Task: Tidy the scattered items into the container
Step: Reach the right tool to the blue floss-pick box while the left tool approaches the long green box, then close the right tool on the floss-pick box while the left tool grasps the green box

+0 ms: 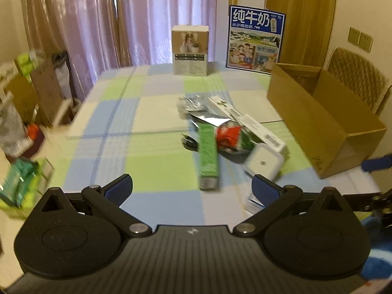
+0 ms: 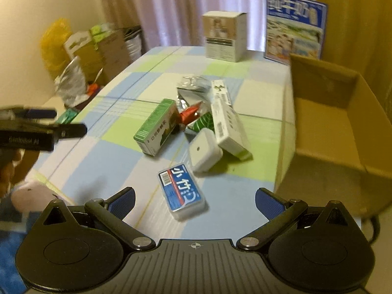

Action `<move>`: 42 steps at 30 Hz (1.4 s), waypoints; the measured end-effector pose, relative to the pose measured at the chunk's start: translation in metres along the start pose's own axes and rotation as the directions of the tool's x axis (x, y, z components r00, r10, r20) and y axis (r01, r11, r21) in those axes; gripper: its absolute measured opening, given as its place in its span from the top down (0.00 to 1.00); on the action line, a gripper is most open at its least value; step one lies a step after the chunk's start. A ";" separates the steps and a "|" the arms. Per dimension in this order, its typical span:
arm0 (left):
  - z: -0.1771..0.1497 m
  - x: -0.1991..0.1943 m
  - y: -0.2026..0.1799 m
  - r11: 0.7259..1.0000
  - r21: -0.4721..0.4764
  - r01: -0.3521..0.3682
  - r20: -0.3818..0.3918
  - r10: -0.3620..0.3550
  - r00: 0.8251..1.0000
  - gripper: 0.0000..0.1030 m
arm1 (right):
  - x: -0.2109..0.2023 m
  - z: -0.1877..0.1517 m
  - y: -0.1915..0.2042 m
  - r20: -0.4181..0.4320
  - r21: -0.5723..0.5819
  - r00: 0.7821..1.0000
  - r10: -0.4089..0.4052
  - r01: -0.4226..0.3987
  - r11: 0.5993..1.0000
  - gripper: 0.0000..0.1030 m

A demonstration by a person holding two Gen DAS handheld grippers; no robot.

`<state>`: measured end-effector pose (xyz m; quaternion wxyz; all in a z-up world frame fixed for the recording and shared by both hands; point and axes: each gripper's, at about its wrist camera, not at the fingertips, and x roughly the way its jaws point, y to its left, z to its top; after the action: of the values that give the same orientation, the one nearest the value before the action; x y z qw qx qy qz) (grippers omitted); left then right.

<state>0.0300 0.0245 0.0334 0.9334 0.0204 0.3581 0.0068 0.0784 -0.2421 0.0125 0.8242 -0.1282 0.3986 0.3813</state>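
Observation:
A heap of items lies mid-table: a green carton (image 1: 208, 155) (image 2: 156, 127), a long white box (image 1: 247, 122) (image 2: 226, 117), a red-and-green foil packet (image 1: 231, 134) (image 2: 193, 117), a clear silvery bag (image 1: 192, 103) (image 2: 193, 83) and a white square case (image 1: 263, 163) (image 2: 204, 150). A blue-labelled clear box (image 2: 181, 191) lies nearest my right gripper (image 2: 194, 202), which is open above the near table edge. My left gripper (image 1: 192, 188) is open too, short of the green carton. The empty cardboard container (image 1: 325, 117) (image 2: 338, 122) stands at the right.
A beige carton (image 1: 189, 50) (image 2: 224, 36) and a blue milk box (image 1: 256, 39) (image 2: 294, 27) stand at the far edge of the checked tablecloth (image 1: 137, 112) (image 2: 127, 161). Boxes and bags crowd the floor on the left (image 1: 29, 90) (image 2: 85, 56). A wicker chair (image 1: 355, 78) sits behind the container.

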 end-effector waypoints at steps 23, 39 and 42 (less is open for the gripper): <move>0.026 0.111 0.004 0.975 0.179 0.134 -0.166 -0.105 0.981 0.01 | 0.143 0.020 0.018 -0.357 -0.301 0.933 0.048 -0.164 0.939 0.10; 0.028 0.162 -0.011 0.958 0.205 0.200 -0.222 -0.154 0.963 0.07 | 0.159 0.024 0.001 -0.417 -0.198 0.905 0.083 -0.180 0.964 0.48; 0.031 0.173 -0.015 0.959 0.205 0.198 -0.239 -0.147 0.960 0.16 | 0.157 0.026 -0.002 -0.415 -0.182 0.905 0.091 -0.181 0.966 0.48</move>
<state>0.1790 0.0133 -0.0595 0.8762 0.0946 0.4586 -0.1138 0.1553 -0.1473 -0.0895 0.6765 -0.2647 0.5240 0.4446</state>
